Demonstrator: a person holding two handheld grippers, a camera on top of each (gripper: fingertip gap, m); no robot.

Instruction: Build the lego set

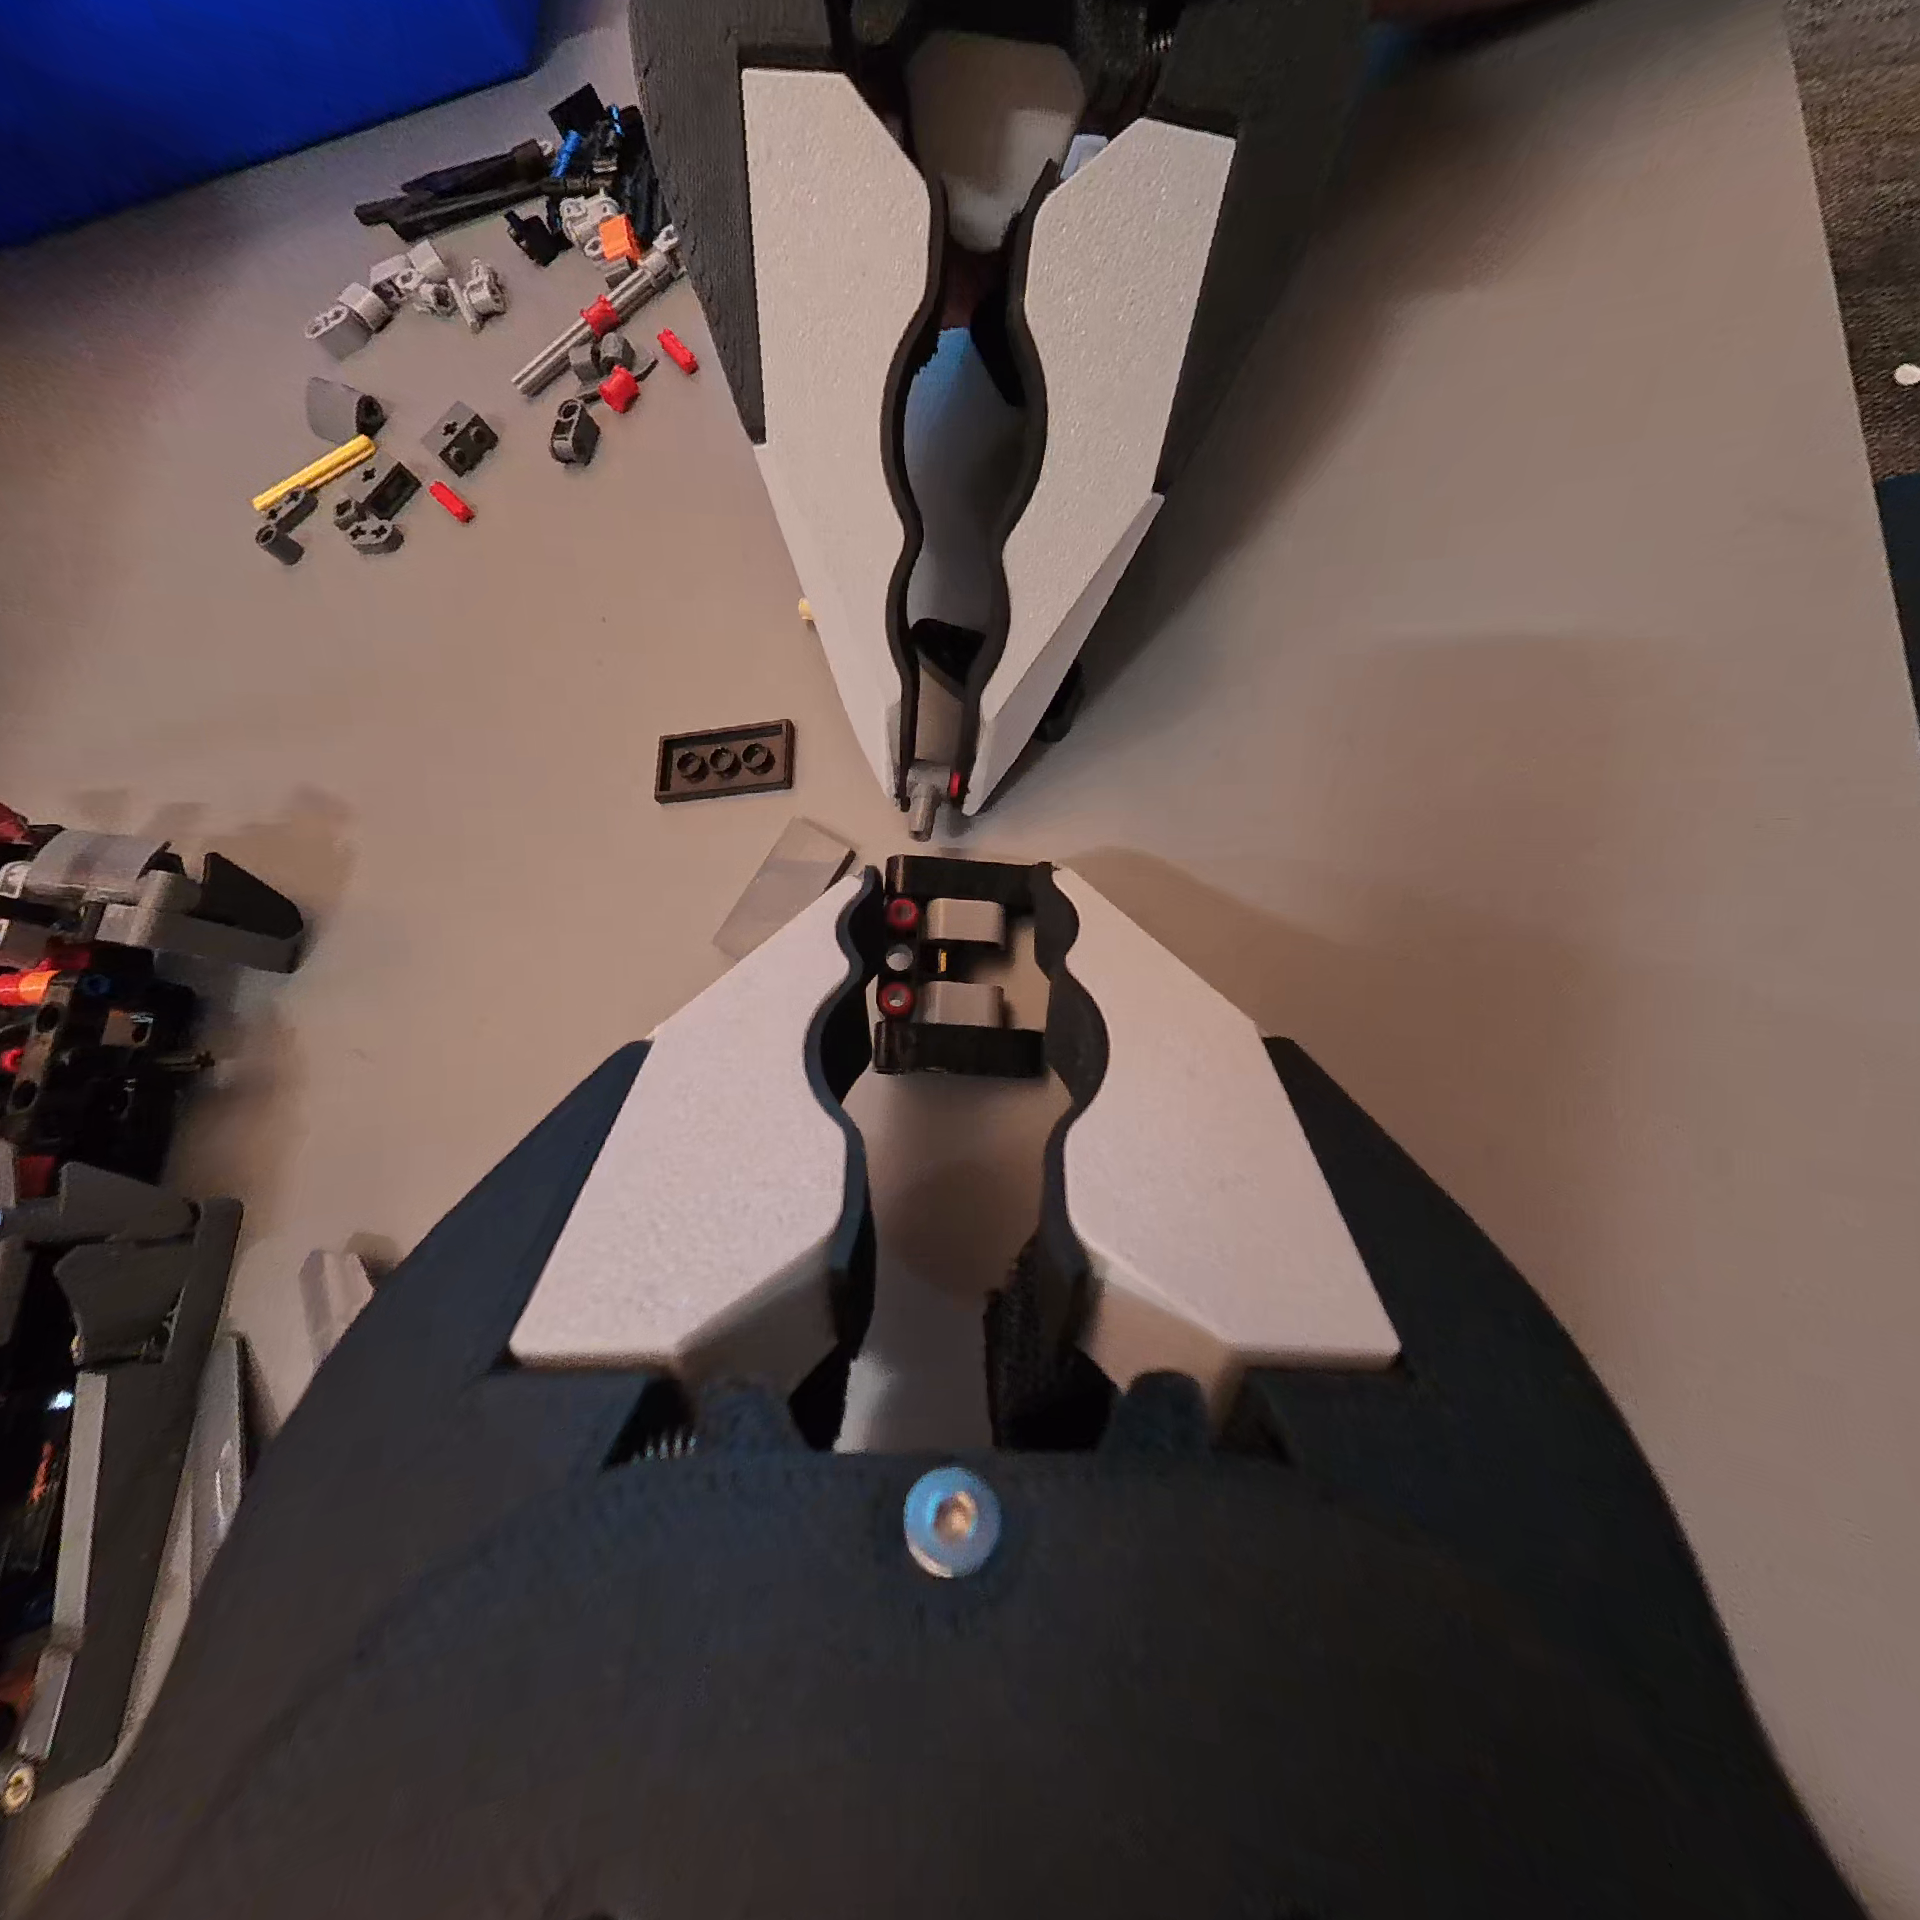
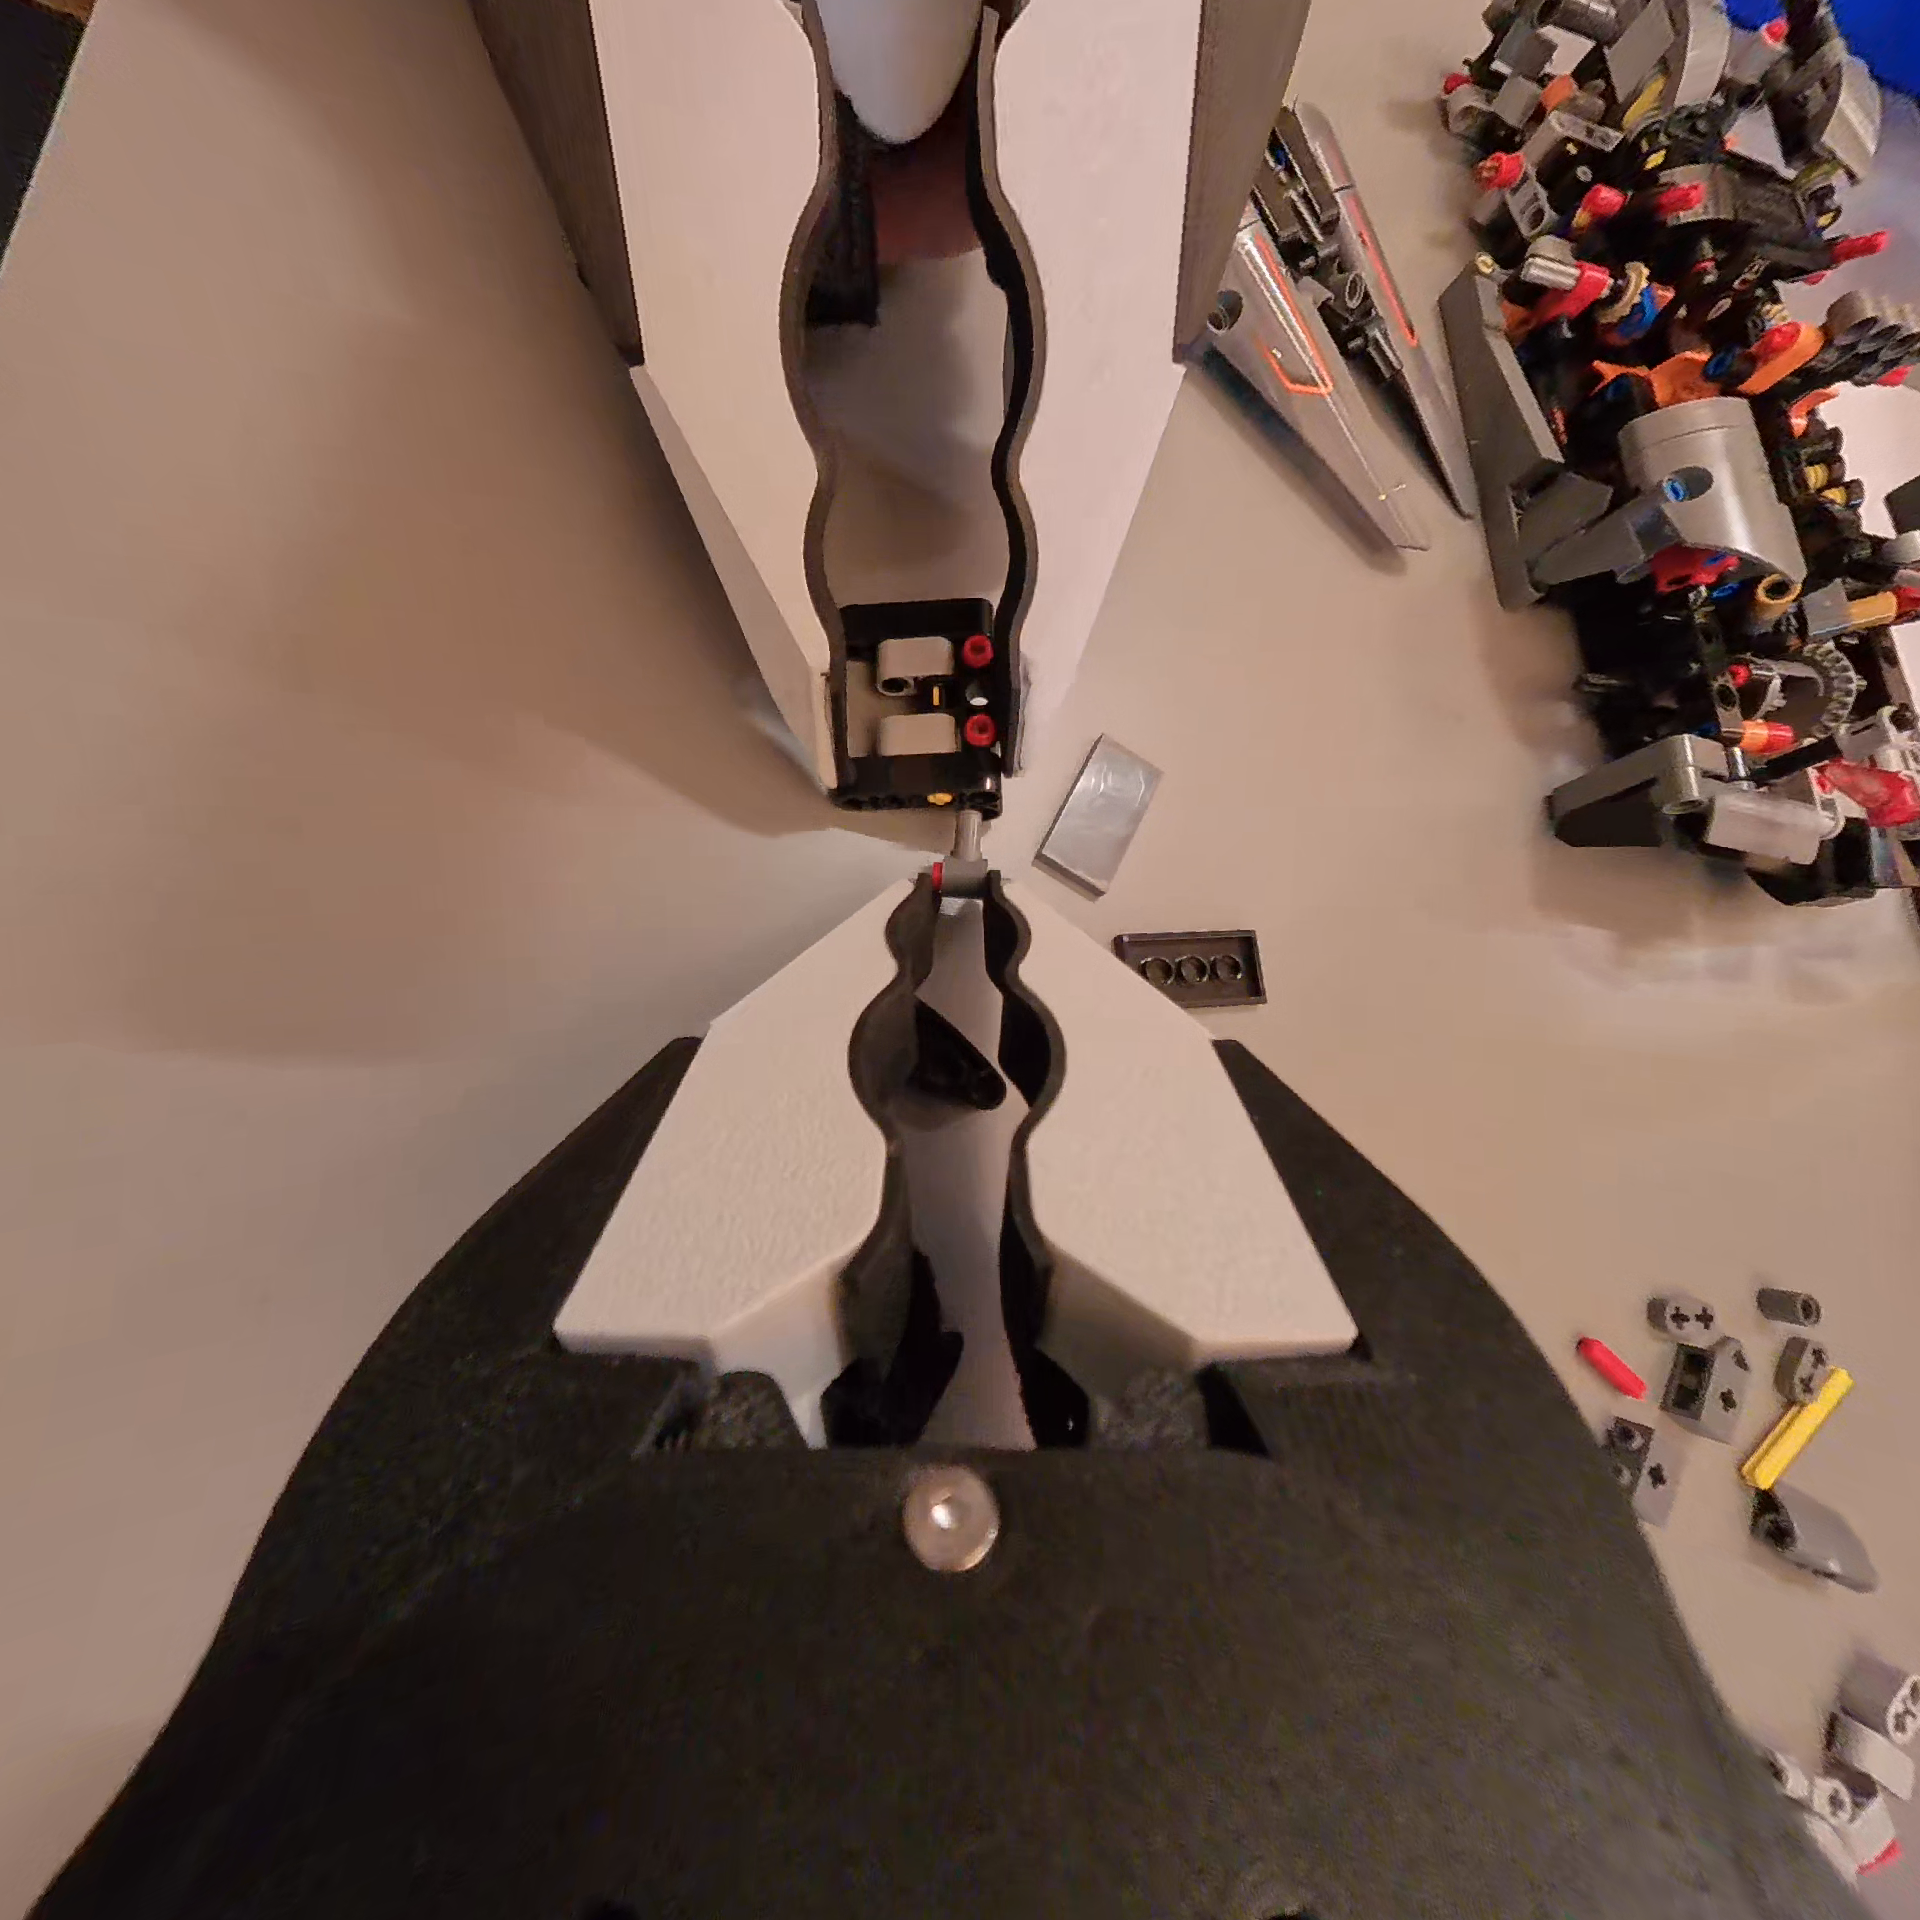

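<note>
My left gripper (image 1: pixel 958 883) is shut on a small black frame assembly (image 1: pixel 961 971) with two grey blocks and red pins. It also shows in the right wrist view (image 2: pixel 920 707). My right gripper (image 2: pixel 961 894) is shut on a small grey pin piece (image 2: pixel 964 868) with a red end. It faces the left gripper tip to tip. In the left wrist view the grey pin piece (image 1: pixel 927 805) points at the top edge of the black frame, almost touching it.
A dark plate with three holes (image 1: pixel 725 762) and a flat grey tile (image 2: pixel 1099 816) lie beside the tips. Loose small pieces (image 1: pixel 457 374) are scattered at the far left. A large built model (image 2: pixel 1704 457) stands to one side. The tan table (image 1: pixel 1455 935) spreads around. Only a small space, under 4 cm, lies between the two pairs of fingers.
</note>
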